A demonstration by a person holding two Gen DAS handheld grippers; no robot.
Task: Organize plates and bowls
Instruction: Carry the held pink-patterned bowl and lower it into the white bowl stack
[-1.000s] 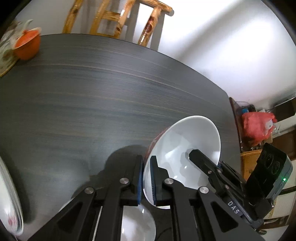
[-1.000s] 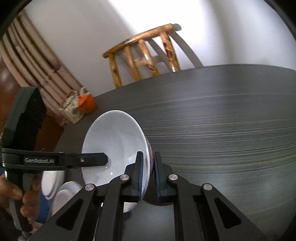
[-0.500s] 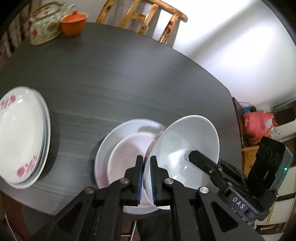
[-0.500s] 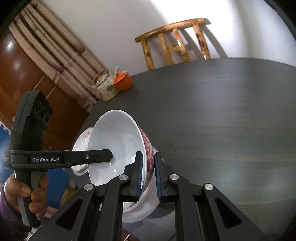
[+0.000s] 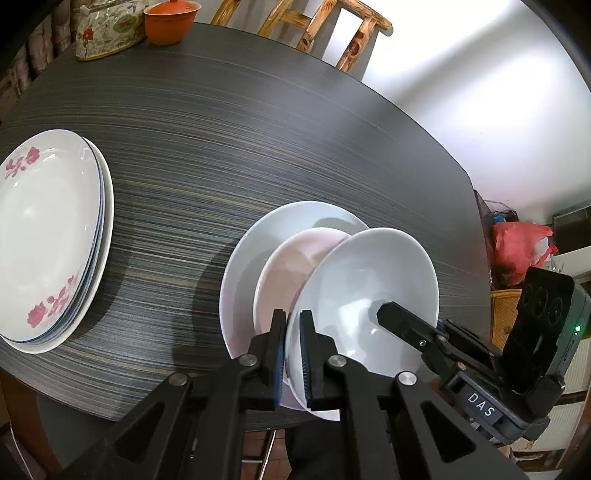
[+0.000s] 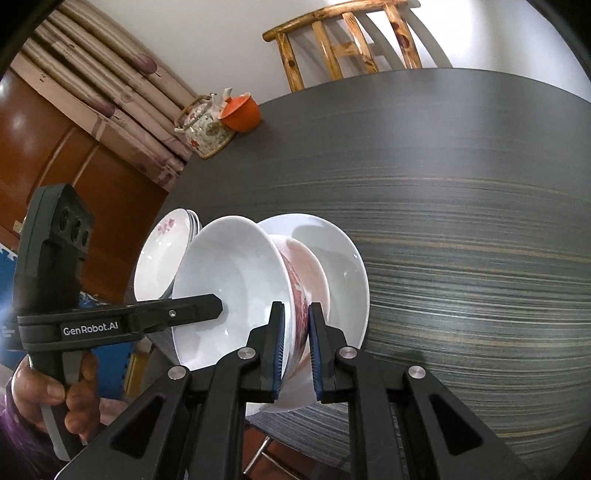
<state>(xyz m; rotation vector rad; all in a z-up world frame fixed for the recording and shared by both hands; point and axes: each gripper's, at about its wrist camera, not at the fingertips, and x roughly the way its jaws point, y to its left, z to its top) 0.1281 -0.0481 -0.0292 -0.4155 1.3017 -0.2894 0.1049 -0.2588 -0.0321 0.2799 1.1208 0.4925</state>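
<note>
Your bowl (image 5: 369, 288) is tilted, held over the pink bowl (image 5: 288, 266) that sits in the big white plate (image 5: 258, 251) near the table (image 5: 258, 129) edge. Your left gripper (image 5: 293, 354) is pinching its near rim, jaws almost together. Your right gripper (image 6: 295, 347) clamps the opposite rim, on the red-patterned wall. Stack of flowered plates (image 5: 44, 229) sits off to the left, teapot (image 5: 107, 29) and orange cup (image 5: 168, 18) at the far edge.

Left gripper (image 5: 293, 354) fingers pinch the white bowl's (image 5: 373, 295) rim, tilted over nested bowls (image 5: 255, 266) beside stacked plates (image 5: 48, 236).
</note>
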